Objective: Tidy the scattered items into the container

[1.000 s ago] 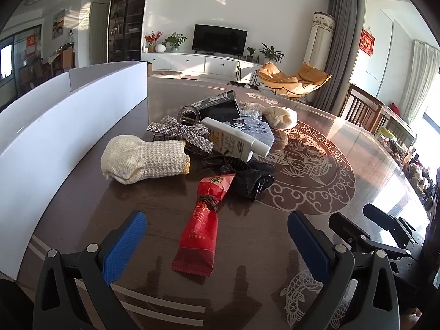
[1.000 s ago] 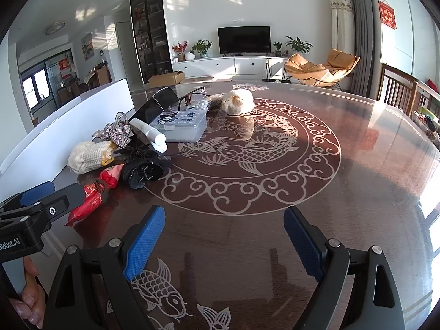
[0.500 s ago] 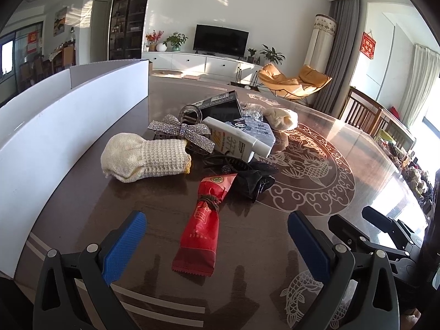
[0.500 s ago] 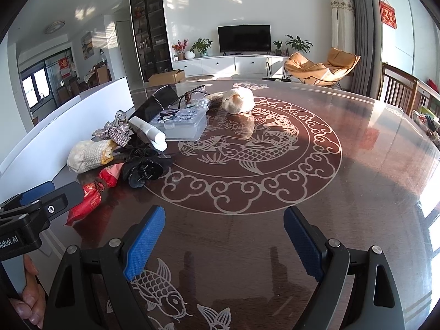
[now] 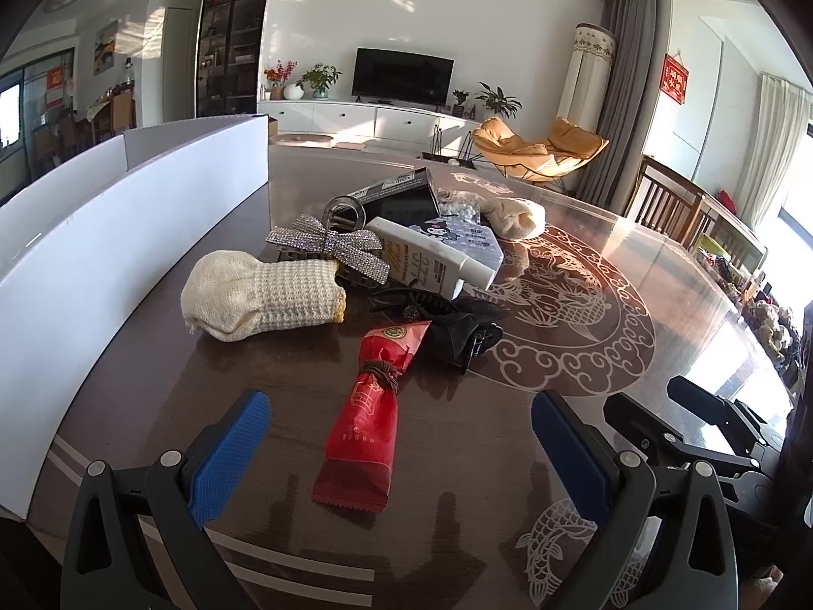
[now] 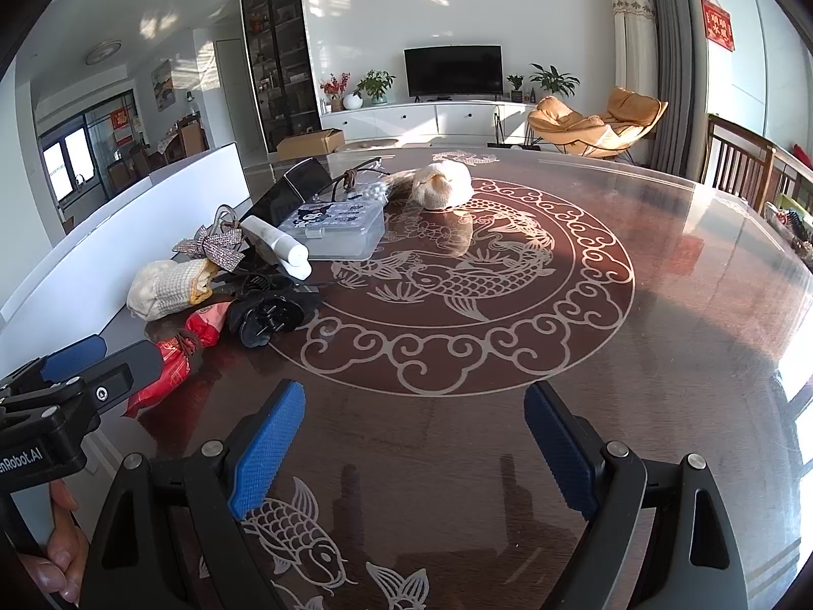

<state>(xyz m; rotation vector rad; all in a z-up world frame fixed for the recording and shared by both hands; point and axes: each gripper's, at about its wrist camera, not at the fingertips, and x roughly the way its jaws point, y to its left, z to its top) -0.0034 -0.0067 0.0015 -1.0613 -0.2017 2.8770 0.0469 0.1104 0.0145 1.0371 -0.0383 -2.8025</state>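
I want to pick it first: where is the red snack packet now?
In the left wrist view, the red snack packet lies on the table between the open jaws, its far end touching the black hair claw, right of the knitted sock.

- red snack packet (image 5: 367, 422) lying flat, nearest, a brown hair tie around its neck
- cream knit sock (image 5: 261, 295) just beside the white container (image 5: 127, 234)
- rhinestone bow (image 5: 330, 246), white tube (image 5: 432, 259), black claw clip (image 5: 457, 335) clustered behind

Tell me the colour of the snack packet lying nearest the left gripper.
Red, the snack packet shows best in the left wrist view.
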